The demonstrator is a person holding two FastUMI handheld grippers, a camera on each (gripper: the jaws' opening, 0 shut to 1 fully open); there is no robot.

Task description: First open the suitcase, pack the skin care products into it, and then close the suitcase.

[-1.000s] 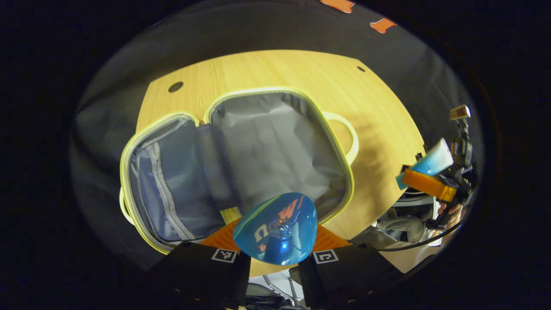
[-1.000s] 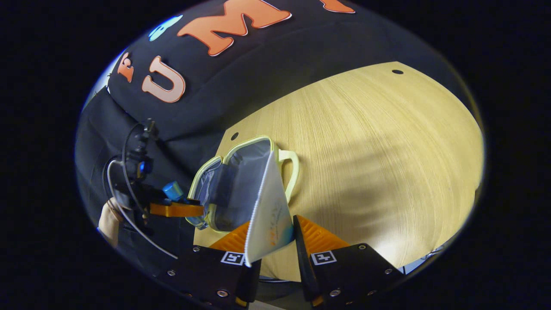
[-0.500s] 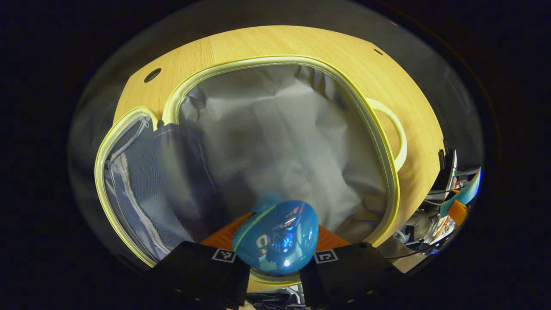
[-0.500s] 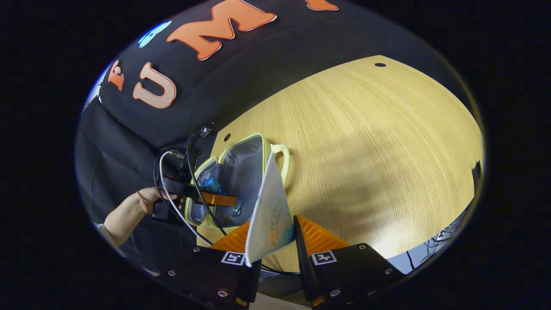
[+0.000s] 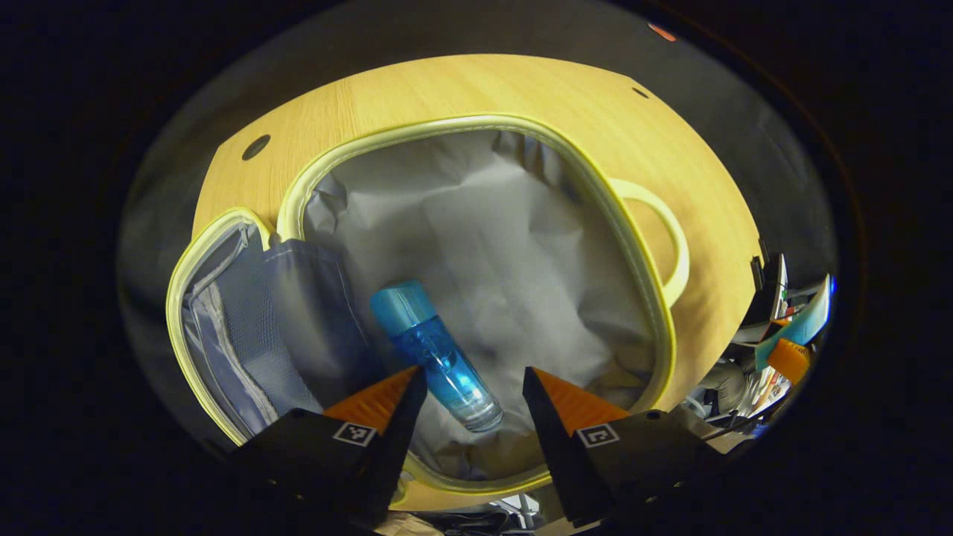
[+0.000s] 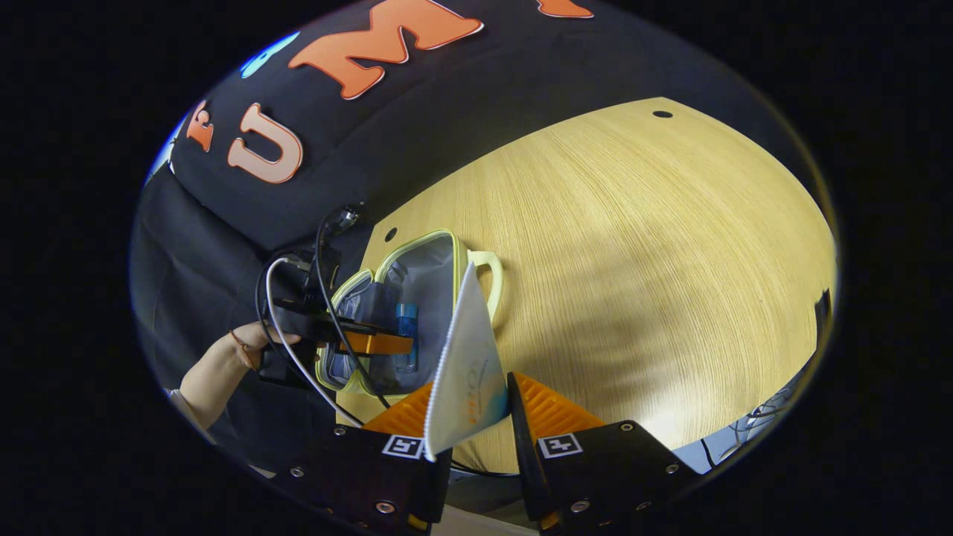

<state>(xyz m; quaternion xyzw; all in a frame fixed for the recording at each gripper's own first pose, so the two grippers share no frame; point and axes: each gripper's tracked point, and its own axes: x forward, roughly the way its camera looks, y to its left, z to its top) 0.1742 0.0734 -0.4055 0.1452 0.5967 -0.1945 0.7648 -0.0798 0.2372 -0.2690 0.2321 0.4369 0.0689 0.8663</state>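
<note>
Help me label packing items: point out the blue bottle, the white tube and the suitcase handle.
blue bottle (image 5: 432, 353), left gripper view, its body.
white tube (image 6: 465, 365), right gripper view, flat body.
suitcase handle (image 5: 674, 238), left gripper view, outer loop.

Wide open suitcase (image 5: 476, 223) on the counter (image 5: 447, 89), grey lining bare across the far and right parts of the main half: free room there to come down from above. One obstacle inside: blue bottle (image 5: 435, 353) lying on the lining at the near left, just beyond the spread fingers of the left gripper (image 5: 470, 383). Raised yellow rim all around, with the handle (image 5: 666, 238) sticking out on the right. Lid half with mesh pocket (image 5: 238, 327) folded out to the left. In the right gripper view, large bare counter right of the suitcase; right gripper (image 6: 469, 398) closed on a white tube (image 6: 465, 365).
</note>
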